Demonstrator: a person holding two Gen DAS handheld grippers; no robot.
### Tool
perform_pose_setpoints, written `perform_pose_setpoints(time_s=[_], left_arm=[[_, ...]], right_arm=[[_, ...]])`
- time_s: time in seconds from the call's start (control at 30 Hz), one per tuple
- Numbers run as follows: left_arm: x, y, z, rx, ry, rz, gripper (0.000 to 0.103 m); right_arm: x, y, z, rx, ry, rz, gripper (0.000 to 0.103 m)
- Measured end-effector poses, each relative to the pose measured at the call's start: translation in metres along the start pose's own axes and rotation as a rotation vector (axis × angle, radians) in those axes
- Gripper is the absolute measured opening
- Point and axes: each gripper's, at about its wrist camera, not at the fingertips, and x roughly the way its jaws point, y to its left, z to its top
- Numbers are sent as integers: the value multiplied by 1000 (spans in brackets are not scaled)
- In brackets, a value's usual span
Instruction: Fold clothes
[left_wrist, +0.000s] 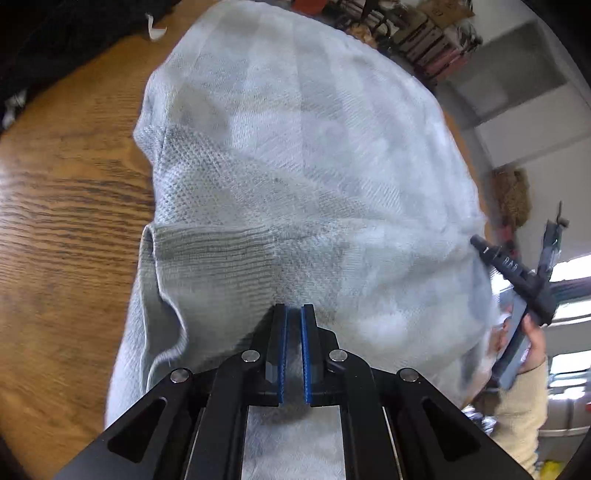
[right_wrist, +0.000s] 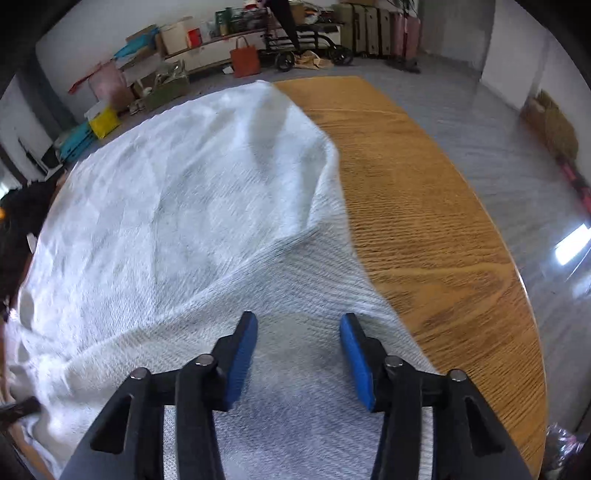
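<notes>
Pale knit sweater (left_wrist: 295, 166) sprawls over the wooden bench (left_wrist: 66, 206), ribbed hem nearest the left gripper (left_wrist: 294, 314), whose fingers are clenched on a pinch of the knit at the hem. Right gripper (right_wrist: 298, 321) hovers over the sweater's edge, fingers released, nothing gripped (bare bench at 3 o'clock). Dark garment (left_wrist: 55, 40) sits at 10 o'clock of the sweater.

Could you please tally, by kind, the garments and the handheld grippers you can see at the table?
White knit garment: 1
Dark garment at the table's far corner: 1
Grippers, left gripper and right gripper: 2
Total: 4
</notes>
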Motion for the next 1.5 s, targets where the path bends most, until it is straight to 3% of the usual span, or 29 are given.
perform_pose_setpoints(time_s=[0.07, 0.17, 0.27, 0.47, 0.57, 0.67, 0.77, 0.83, 0.9, 0.97, 1.07, 1.13, 1.2, 1.33, 1.5], left_arm=[[-7, 13, 0, -57, -4, -30, 7], [-20, 12, -5, -48, -15, 6, 7], [-34, -13, -8, 36, -26, -7, 7], [-36, -70, -15, 190, -18, -12, 7], [-29, -112, -24, 370, -73, 65, 8], [-17, -154, -39, 566, -130, 115, 10], [-4, -179, -52, 662, -120, 86, 24], [11, -190, -53, 673, -104, 61, 51], [17, -197, -56, 720, -117, 65, 67], [24, -205, -61, 777, -126, 85, 71], [28, -204, -69, 845, -115, 89, 73], [32, -204, -75, 892, -108, 105, 74], [43, -205, -83, 950, -68, 108, 74], [53, -204, -88, 952, -32, 94, 74], [51, -201, -95, 1014, -83, 156, 74]], right_arm=[[-7, -7, -2, 20, 2, -9, 45], [-36, -24, -23, 35, -56, 20, 46], [-70, -55, -66, 50, -109, 46, 42], [-78, -115, -131, 219, -50, 123, 42], [-70, -107, -141, 194, -45, 155, 41], [-66, -88, -145, 117, -98, 111, 40], [-63, -76, -139, 89, -108, 96, 29], [-64, -69, -134, 76, -113, 97, 27], [-65, -64, -130, 55, -122, 89, 26], [-72, -58, -133, 15, -128, 70, 26], [-87, -56, -142, -21, -146, 52, 38], [-99, -59, -151, -20, -161, 54, 54], [-108, -59, -156, -29, -178, 66, 58], [-101, -45, -152, -52, -171, 196, 58], [-76, -34, -140, 47, -105, 349, 58]])
